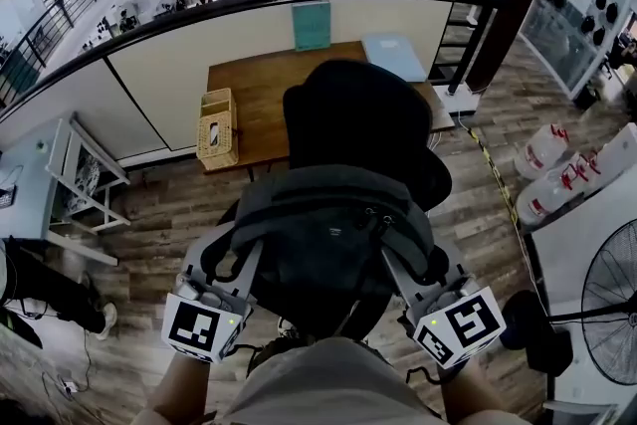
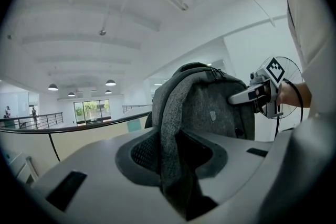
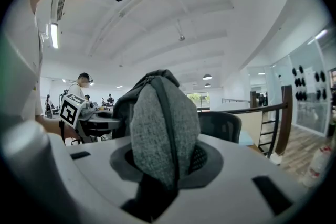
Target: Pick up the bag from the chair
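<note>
Showing the grey bag (image 1: pixel 328 234) gripped from both sides, close before the black chair (image 1: pixel 358 114): left gripper (image 1: pixel 242 256) jaws are clamped on its left fabric edge, and right gripper (image 1: pixel 395 261) jaws are clamped on its right edge; contact with the seat cannot be determined.

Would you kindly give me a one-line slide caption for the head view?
Left gripper and right gripper grip a grey fabric backpack by its sides at a black office chair.

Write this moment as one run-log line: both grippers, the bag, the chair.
left gripper: shut on bag | right gripper: shut on bag | bag: upright, in front of chair
</note>
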